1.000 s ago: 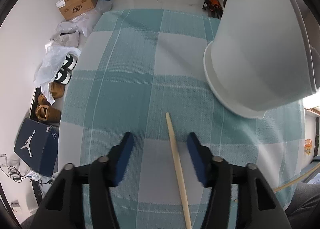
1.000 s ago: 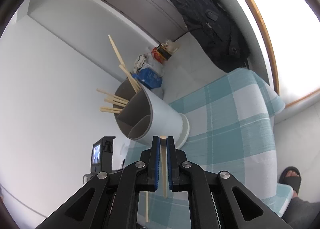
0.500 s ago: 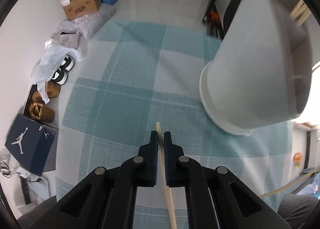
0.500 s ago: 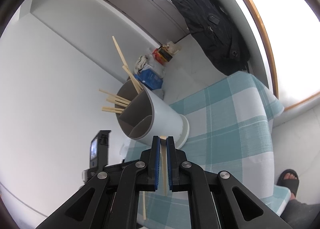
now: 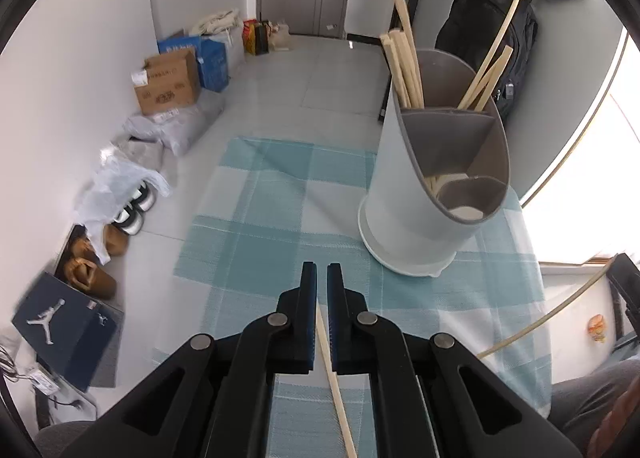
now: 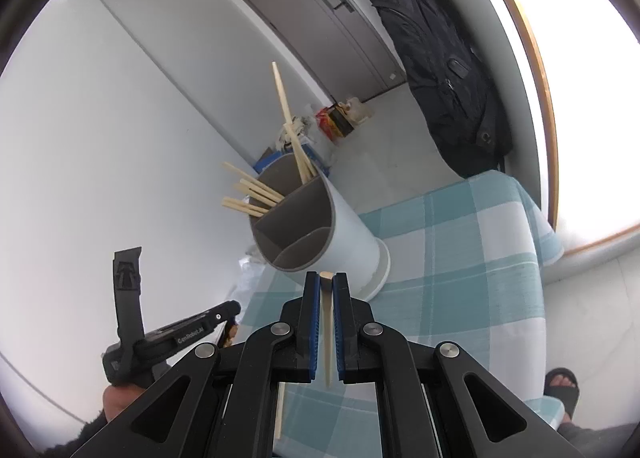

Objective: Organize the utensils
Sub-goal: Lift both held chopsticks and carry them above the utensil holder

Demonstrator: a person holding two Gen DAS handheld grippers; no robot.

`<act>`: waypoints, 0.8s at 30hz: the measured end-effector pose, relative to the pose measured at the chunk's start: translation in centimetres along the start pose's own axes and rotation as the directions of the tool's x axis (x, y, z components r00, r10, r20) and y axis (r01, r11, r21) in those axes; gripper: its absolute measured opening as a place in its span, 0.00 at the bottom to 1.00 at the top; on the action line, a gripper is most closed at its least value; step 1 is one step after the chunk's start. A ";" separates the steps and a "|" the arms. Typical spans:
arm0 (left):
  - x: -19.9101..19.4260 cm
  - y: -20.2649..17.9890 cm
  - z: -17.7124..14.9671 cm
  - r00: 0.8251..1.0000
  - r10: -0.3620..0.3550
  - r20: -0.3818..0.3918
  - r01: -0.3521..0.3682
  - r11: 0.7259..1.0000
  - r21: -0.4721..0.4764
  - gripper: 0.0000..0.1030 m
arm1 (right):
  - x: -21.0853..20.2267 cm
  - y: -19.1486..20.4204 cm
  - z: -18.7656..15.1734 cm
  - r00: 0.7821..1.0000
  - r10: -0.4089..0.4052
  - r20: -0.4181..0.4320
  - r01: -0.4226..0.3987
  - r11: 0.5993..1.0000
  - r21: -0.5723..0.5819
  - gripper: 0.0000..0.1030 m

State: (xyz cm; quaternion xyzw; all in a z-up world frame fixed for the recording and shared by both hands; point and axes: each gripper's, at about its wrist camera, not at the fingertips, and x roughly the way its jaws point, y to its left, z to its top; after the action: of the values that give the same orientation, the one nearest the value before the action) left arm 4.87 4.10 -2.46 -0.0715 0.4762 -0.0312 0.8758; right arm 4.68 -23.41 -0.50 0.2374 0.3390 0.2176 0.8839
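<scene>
In the left wrist view, the left tongs are closed on a chopstick that trails back toward the camera above the checked counter, with the white utensil holder standing far right, several chopsticks already upright in its far compartment. In the right wrist view, the right tongs are likewise clamped on a second chopstick, its tip just short of the holder's nearest compartment. Judging by this, most sticks are stowed and these two remain.
</scene>
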 end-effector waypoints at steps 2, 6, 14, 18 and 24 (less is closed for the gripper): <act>1.2 1.1 0.2 0.998 -0.010 -0.061 0.007 0.999 -0.042 0.02 | 0.0 0.1 -0.2 1.000 0.009 0.001 -0.009 1.000 0.008 0.06; 3.4 2.0 0.1 0.986 -0.043 -0.159 0.032 0.997 -0.075 0.32 | 0.3 0.5 -0.2 1.000 0.017 -0.007 -0.017 1.000 -0.001 0.06; 8.4 1.2 -0.1 0.953 0.071 -0.295 -0.063 0.997 0.035 0.42 | 0.4 -0.3 0.4 0.999 0.032 -0.008 -0.032 0.999 0.036 0.06; 8.9 0.9 -0.6 0.935 0.119 -0.334 -0.094 0.991 0.091 0.42 | 0.2 -0.7 0.7 0.999 0.041 -0.010 -0.041 0.998 0.056 0.06; 8.8 1.0 -0.4 0.932 0.090 -0.351 -0.061 0.994 0.094 0.07 | 0.4 -0.7 0.8 0.999 0.047 -0.021 -0.045 0.997 0.058 0.06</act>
State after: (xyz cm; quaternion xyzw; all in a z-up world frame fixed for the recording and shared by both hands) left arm 9.32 3.93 -10.10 -0.0108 0.6273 -0.0294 0.7782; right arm 5.67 -23.96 -0.57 0.2680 0.3494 0.2308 0.8677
